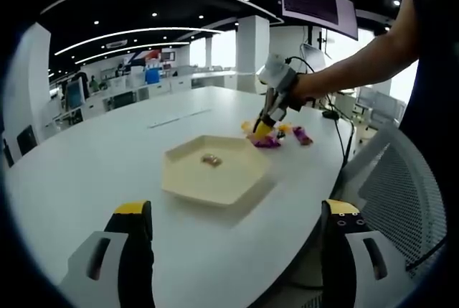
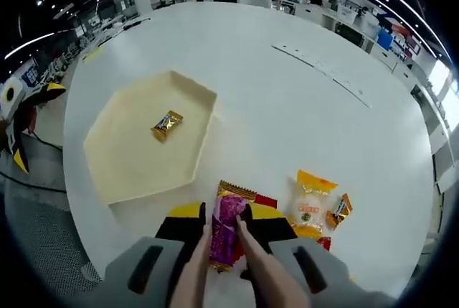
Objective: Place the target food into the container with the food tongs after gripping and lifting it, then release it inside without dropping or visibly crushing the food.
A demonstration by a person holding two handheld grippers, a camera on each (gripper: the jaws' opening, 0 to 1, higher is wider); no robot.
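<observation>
My right gripper (image 2: 228,216) is shut on tan food tongs (image 2: 259,268), whose tips pinch a purple snack packet (image 2: 227,230) just above or on the white table; I cannot tell if it is lifted. In the left gripper view, the right gripper (image 1: 267,123) reaches down into the snack pile (image 1: 271,138) behind the tray. The cream hexagonal tray (image 2: 115,168) (image 1: 188,179) holds one gold-wrapped candy (image 2: 166,124) (image 1: 211,159). My left gripper (image 1: 238,211) is open and holds nothing, near the table's front edge, short of the tray.
A yellow cake packet (image 2: 309,204), a small orange packet (image 2: 338,210) and red wrappers (image 2: 266,200) lie right of the tongs. Another purple packet (image 1: 303,136) lies by the pile. A mesh chair (image 1: 401,179) stands at the table's right edge. The person's arm (image 1: 358,60) crosses above.
</observation>
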